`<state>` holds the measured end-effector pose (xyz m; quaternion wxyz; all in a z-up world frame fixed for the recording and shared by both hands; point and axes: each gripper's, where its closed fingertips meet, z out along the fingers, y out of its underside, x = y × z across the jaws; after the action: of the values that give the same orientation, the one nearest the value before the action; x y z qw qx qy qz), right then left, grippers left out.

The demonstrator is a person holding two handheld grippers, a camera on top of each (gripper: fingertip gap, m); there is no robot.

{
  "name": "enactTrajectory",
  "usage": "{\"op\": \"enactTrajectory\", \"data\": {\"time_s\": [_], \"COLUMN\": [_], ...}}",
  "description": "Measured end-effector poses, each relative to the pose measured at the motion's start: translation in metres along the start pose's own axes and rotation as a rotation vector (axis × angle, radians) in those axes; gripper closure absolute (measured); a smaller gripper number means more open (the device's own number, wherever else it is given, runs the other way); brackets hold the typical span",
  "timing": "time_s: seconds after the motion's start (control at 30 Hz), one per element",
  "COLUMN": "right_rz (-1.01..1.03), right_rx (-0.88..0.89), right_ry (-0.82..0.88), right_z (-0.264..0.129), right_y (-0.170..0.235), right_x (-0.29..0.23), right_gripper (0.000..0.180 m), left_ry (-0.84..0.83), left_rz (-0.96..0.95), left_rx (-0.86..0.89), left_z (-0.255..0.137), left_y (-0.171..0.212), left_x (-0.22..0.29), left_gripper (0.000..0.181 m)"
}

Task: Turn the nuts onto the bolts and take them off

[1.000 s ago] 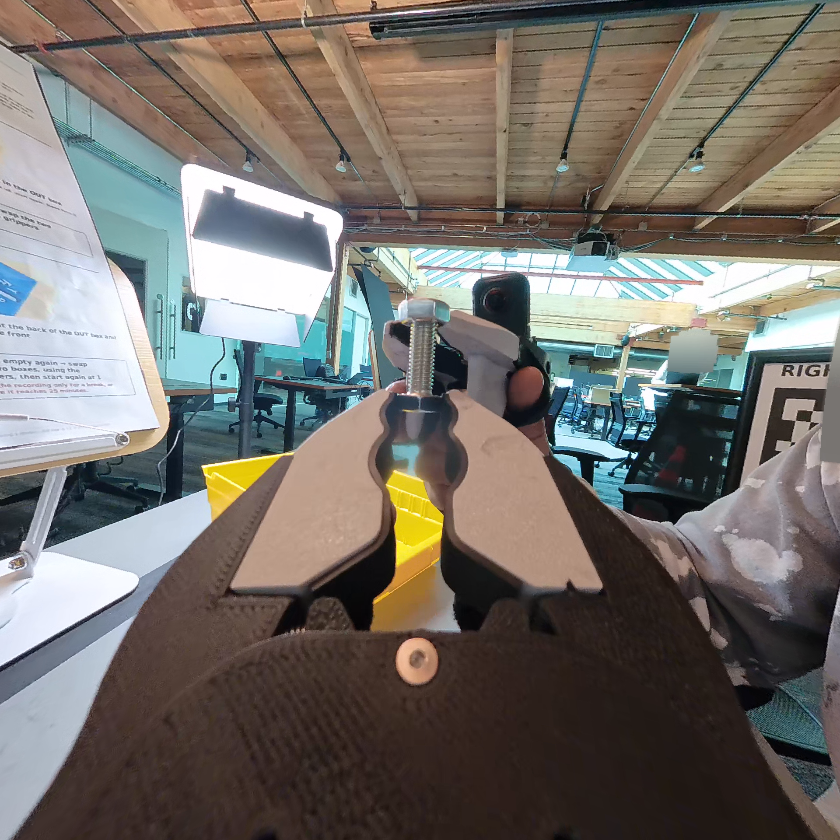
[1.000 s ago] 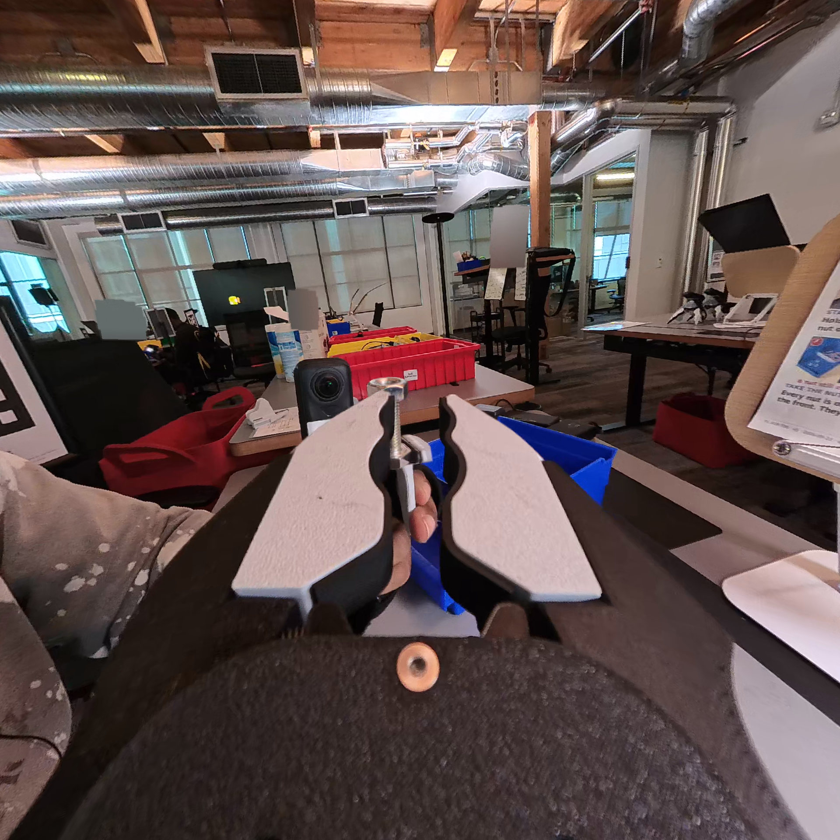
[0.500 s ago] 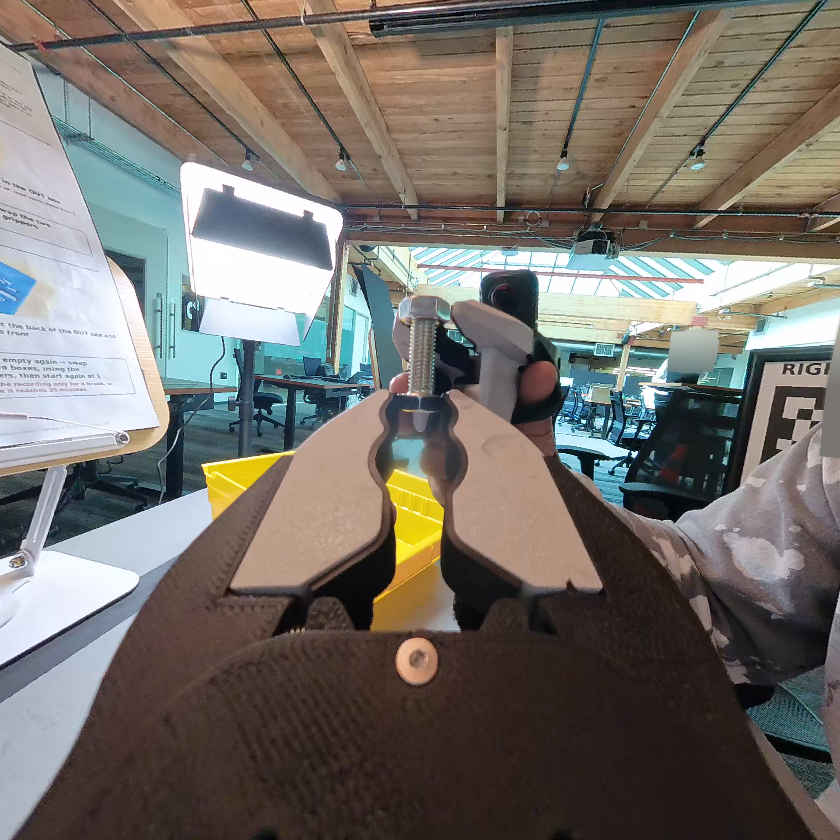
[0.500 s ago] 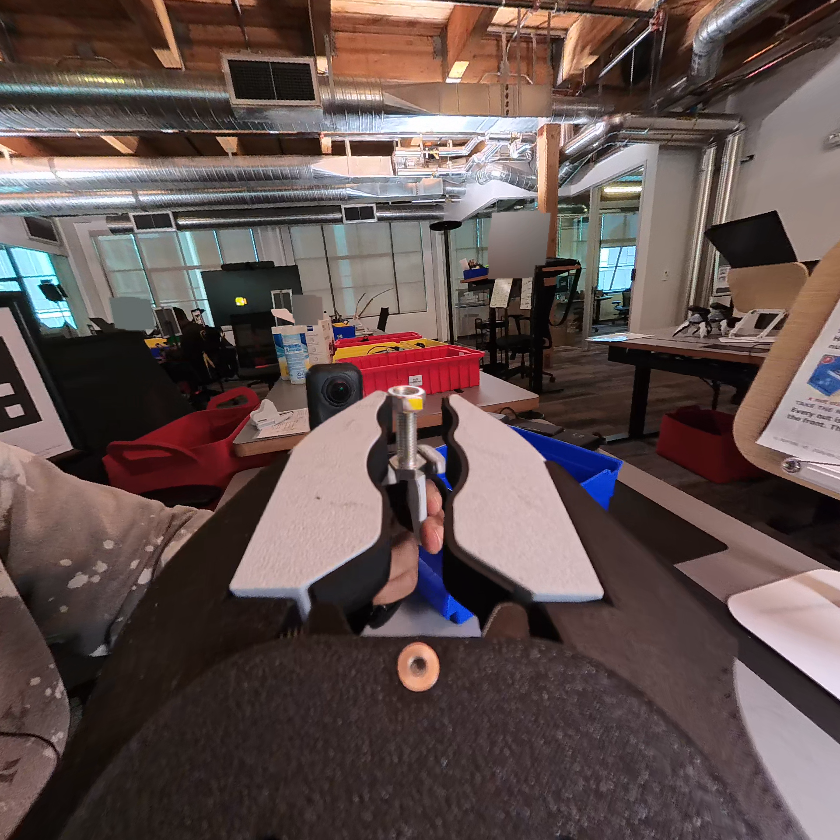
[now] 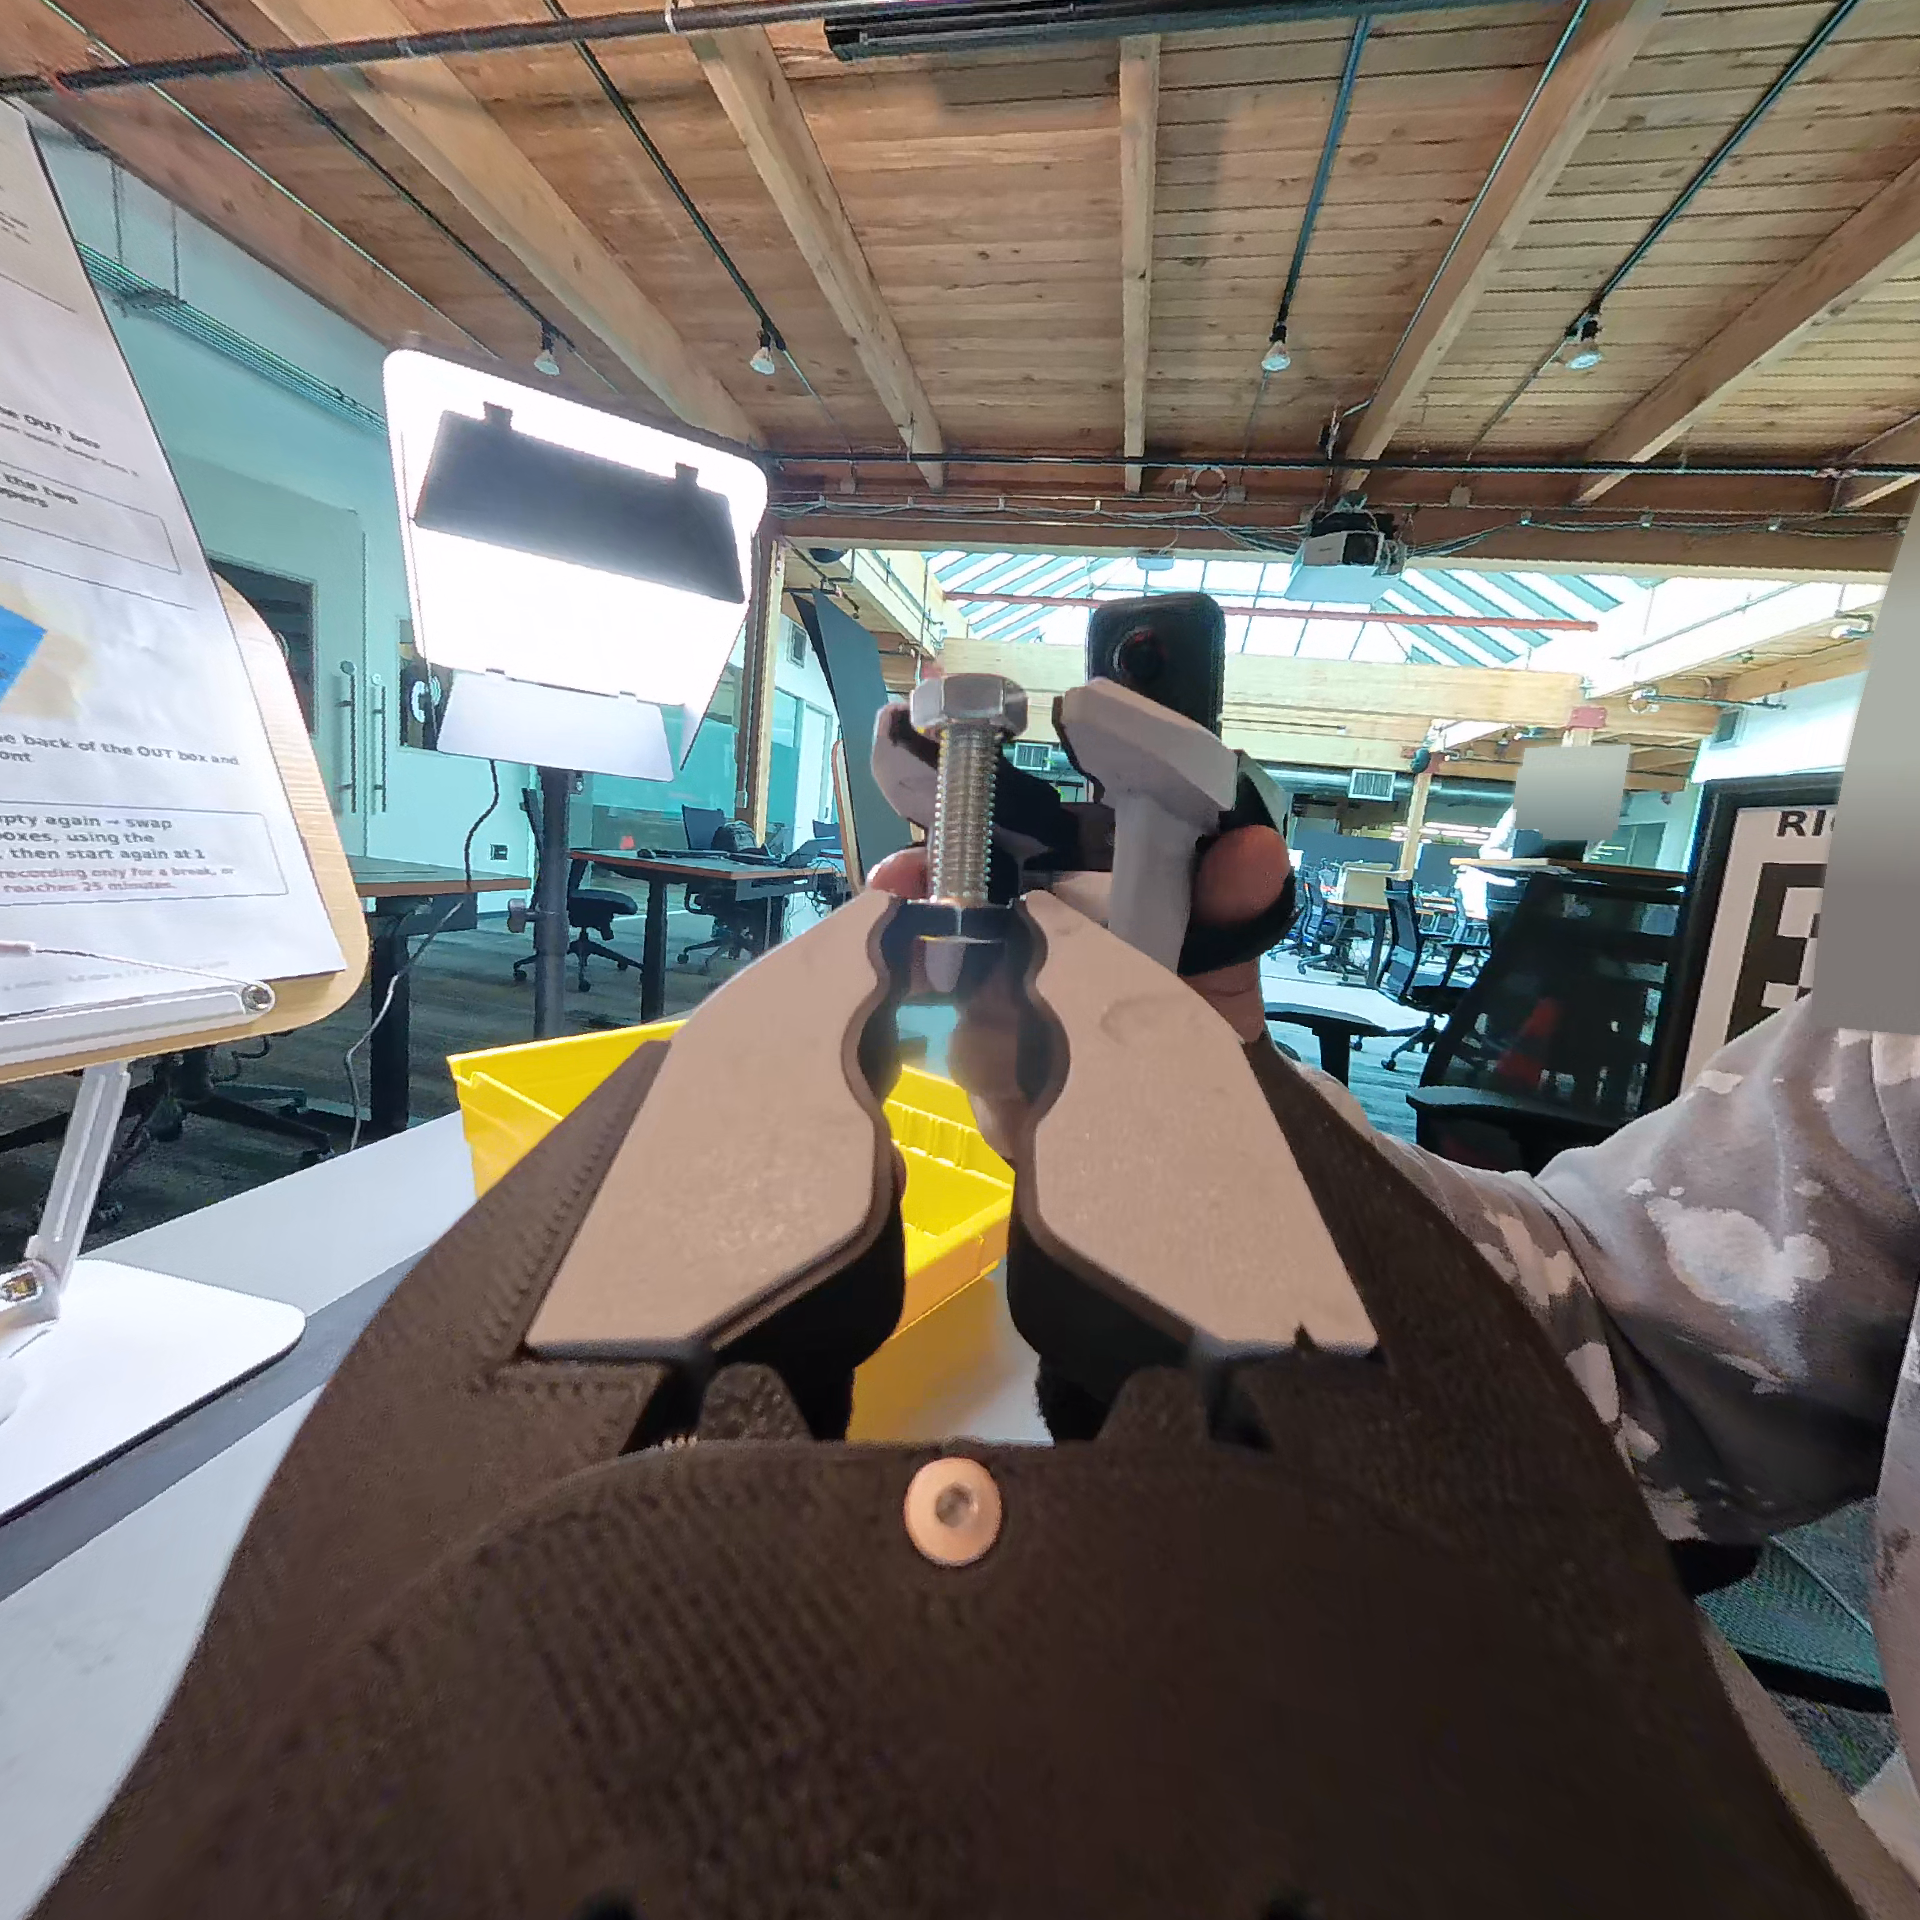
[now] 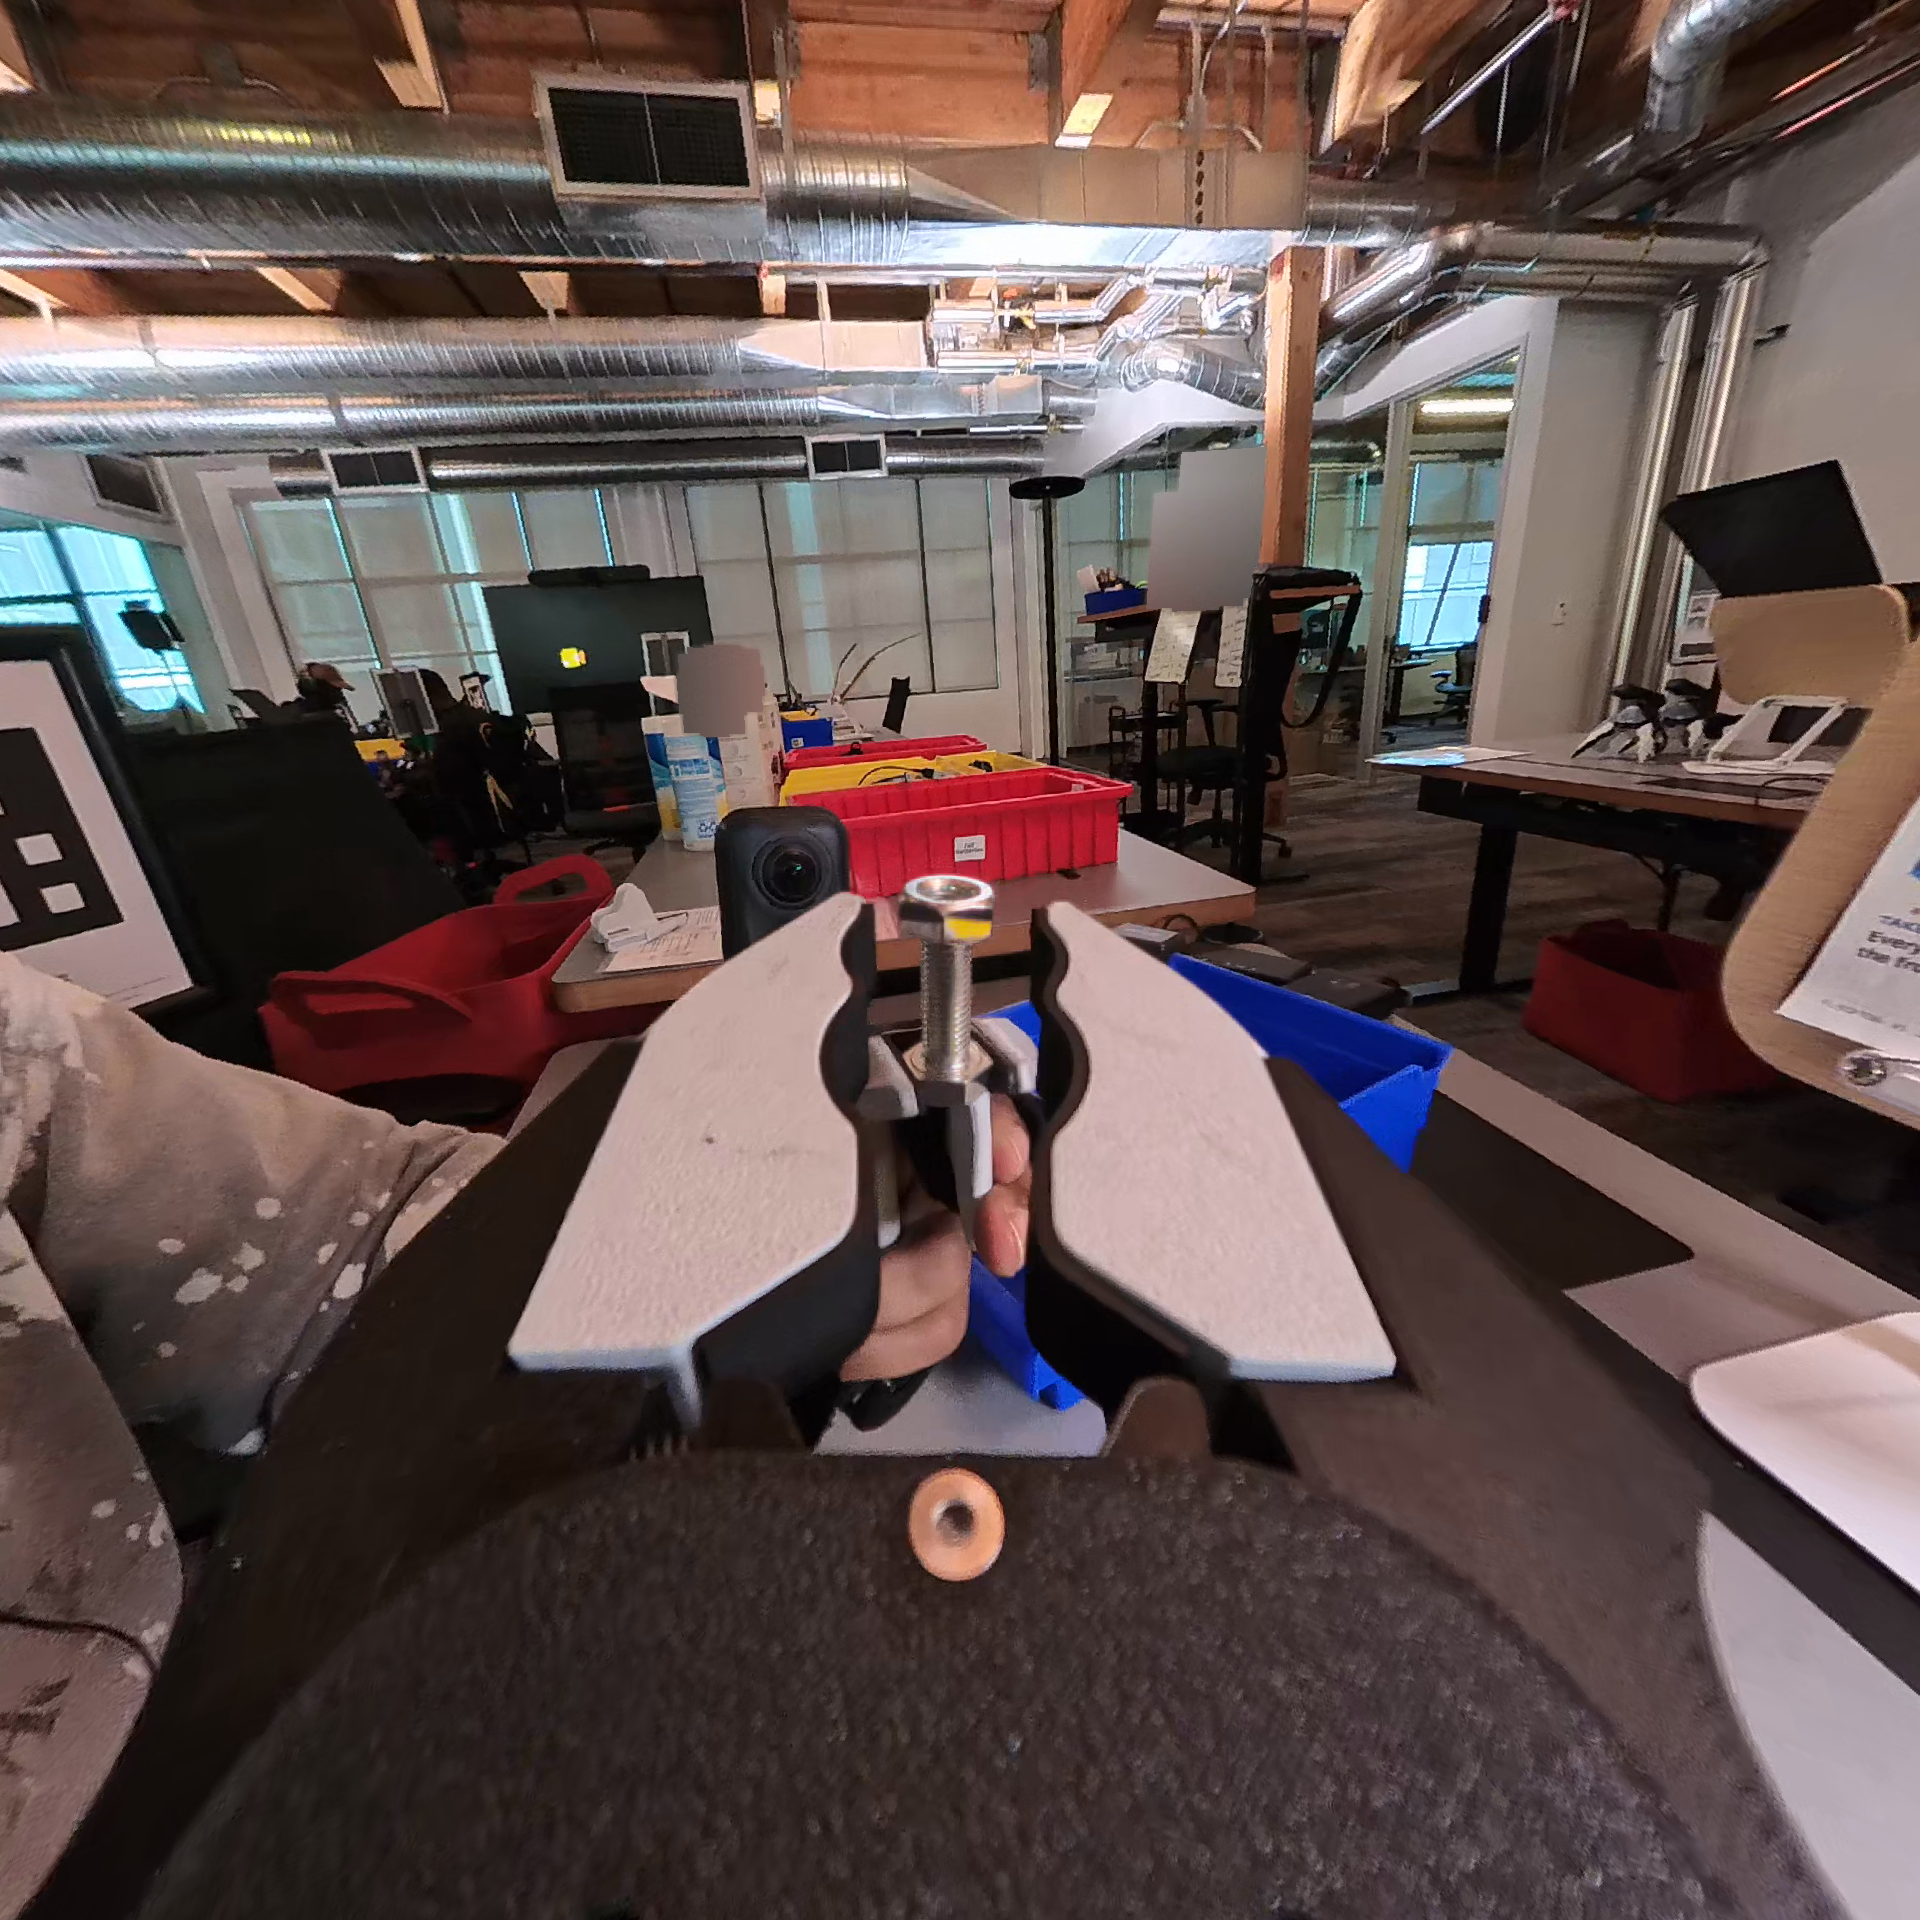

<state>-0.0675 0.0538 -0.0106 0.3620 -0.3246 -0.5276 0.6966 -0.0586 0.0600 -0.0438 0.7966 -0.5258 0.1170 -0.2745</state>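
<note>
The left gripper (image 5: 954, 920) is clamped on the nut (image 5: 952, 918) threaded low on the upright bolt (image 5: 964, 798), while the right gripper (image 6: 948, 940), its fingers apart, flanks the bolt head above the yellow bin (image 5: 540, 1091).

Bolt (image 5: 961, 800) upright, head up, nut (image 5: 951, 918) at its lower end between left fingers (image 5: 769, 1122). Right gripper (image 5: 1023, 769) behind bolt. Bin (image 5: 540, 1091) on tabletop (image 5: 208, 1288) below, stand (image 5: 156, 1340) left.
</note>
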Motion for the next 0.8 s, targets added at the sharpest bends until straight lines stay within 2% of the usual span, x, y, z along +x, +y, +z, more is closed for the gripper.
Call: {"op": "enactTrajectory", "data": {"time_s": [0.1, 0.23, 0.8], "right_rz": [0.009, 0.001, -0.010], "right_rx": [-0.017, -0.010, -0.003], "right_ry": [-0.014, -0.023, -0.051], "right_z": [0.0034, 0.0013, -0.0063], "right_y": [0.0053, 0.0034, -0.0023], "right_x": [-0.0026, -0.0033, -0.0022], "right_gripper": [0.152, 0.163, 0.161], "left_ry": [0.009, 0.019, 0.040], "left_rz": [0.004, 0.002, 0.002], "left_rx": [-0.014, -0.019, 0.002], "left_z": [0.0019, 0.0022, 0.0004], "left_y": [0.0038, 0.0044, -0.0010], "left_x": [0.0027, 0.0039, 0.0067], "left_gripper": [0.163, 0.163, 0.163]}}
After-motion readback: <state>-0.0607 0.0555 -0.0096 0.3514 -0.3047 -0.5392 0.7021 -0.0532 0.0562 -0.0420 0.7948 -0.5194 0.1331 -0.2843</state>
